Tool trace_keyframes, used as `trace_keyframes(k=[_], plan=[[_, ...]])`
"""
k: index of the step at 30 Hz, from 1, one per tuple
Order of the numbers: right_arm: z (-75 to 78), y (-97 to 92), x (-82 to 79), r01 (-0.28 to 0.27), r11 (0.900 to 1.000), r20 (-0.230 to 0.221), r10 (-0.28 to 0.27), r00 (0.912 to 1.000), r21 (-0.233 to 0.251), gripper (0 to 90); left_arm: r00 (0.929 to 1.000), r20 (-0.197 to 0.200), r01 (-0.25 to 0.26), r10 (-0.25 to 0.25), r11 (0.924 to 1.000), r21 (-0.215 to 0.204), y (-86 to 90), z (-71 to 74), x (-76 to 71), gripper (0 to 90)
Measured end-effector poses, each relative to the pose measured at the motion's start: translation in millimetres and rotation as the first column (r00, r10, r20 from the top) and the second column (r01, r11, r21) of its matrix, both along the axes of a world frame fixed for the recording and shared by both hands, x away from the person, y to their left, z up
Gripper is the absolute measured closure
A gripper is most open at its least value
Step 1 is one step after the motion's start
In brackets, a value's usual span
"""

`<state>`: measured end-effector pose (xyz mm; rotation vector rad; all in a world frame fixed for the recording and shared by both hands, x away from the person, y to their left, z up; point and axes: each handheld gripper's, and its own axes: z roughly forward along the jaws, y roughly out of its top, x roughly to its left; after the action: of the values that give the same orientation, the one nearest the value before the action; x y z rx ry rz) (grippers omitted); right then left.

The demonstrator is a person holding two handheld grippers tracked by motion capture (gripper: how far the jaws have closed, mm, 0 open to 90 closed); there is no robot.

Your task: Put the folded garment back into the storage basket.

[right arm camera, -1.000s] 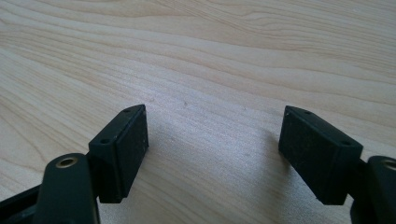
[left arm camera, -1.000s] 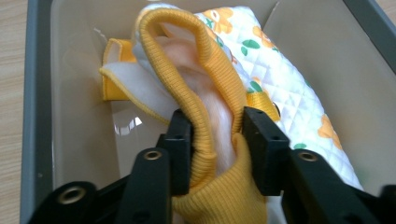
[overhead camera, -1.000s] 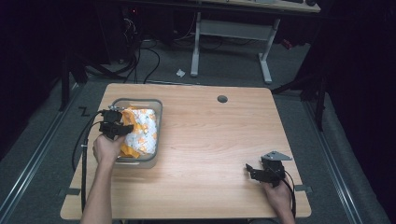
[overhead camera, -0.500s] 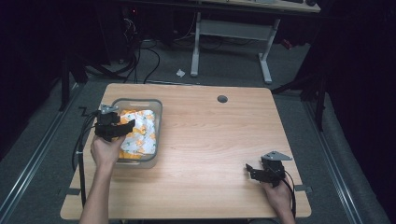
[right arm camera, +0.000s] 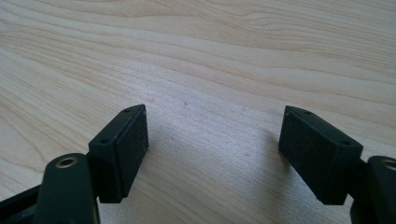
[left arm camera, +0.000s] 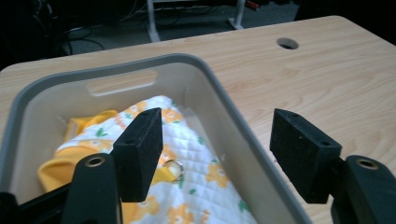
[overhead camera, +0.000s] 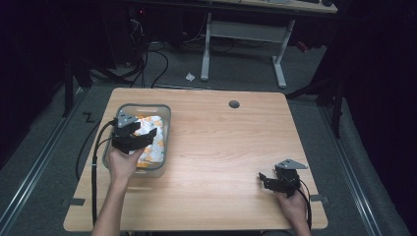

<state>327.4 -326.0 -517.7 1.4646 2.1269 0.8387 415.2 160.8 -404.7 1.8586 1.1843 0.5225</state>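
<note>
The left hand-held gripper (overhead camera: 147,133) is held over the grey bin (overhead camera: 164,112) at the counter's (overhead camera: 231,147) 9 o'clock; its jaws have just been opening, nothing clamped. The patterned cloth (left arm camera: 196,186) is seen lying inside the bin. The right hand-held gripper (overhead camera: 265,179) is parked at 5 o'clock, jaws apart, empty.

We see a dim lab or office-style workroom set up for recording. 1 light wooden table (overhead camera: 221,162) with a round cable hole (overhead camera: 234,104) stands on grey carpet (overhead camera: 49,147). Behind it we find a white height-adjustable desk frame (overhead camera: 246,44) on 2 legs, and loose black cables (overhead camera: 147,64) trailing across the floor. Dark drapes (overhead camera: 383,98) close the right side, a crumpled scrap of paper (overhead camera: 190,76) lies on the carpet, and tape marks (overhead camera: 73,201) sit beside the table.
</note>
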Motion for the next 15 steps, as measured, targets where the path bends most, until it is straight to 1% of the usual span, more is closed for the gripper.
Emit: trace_keyframes(k=[1, 3, 4, 8, 9, 11, 14, 15], plan=[[0.0, 0.0, 0.0, 0.0, 1.0, 0.0, 0.0, 1.0, 0.0, 24.4, 0.9999, 0.009, 0.013, -0.013, 0.9999, -0.001, -5.7, 0.0, -3.1, 33.5], [0.0, 0.0, 0.0, 0.0, 1.0, 0.0, 0.0, 1.0, 0.0, 24.4, 0.9998, 0.009, 0.017, -0.017, 0.9999, 0.0, -8.3, -0.2, -4.3, 33.2], [0.0, 0.0, 0.0, 0.0, 1.0, 0.0, 0.0, 1.0, 0.0, 24.4, 0.9996, 0.005, 0.027, -0.027, 0.9996, -0.002, -12.1, -1.0, -5.9, 32.5], [0.0, 0.0, 0.0, 0.0, 1.0, 0.0, 0.0, 1.0, 0.0, 24.4, 0.9991, -0.004, 0.041, -0.041, 0.9991, -0.01, -17.6, -1.8, -8.0, 32.3], [0.0, 0.0, 0.0, 0.0, 1.0, 0.0, 0.0, 1.0, 0.0, 24.4, 0.9986, 0.003, 0.053, -0.053, 0.9986, -0.002, -22.1, -0.9, -10.0, 32.5], [0.0, 0.0, 0.0, 0.0, 1.0, 0.0, 0.0, 1.0, 0.0, 24.4, 0.9982, 0.006, 0.059, -0.059, 0.9983, 0.0, -24.0, -0.1, -10.9, 32.7], [0.0, 0.0, 0.0, 0.0, 1.0, 0.0, 0.0, 1.0, 0.0, 24.4, 0.9972, 0.016, 0.074, -0.073, 0.9971, -0.019, -29.4, 1.3, -13.0, 32.7], [0.0, 0.0, 0.0, 0.0, 1.0, 0.0, 0.0, 1.0, 0.0, 24.4, 0.9969, 0.018, 0.077, -0.076, 0.9969, -0.019, -31.5, 1.3, -13.9, 32.6]])
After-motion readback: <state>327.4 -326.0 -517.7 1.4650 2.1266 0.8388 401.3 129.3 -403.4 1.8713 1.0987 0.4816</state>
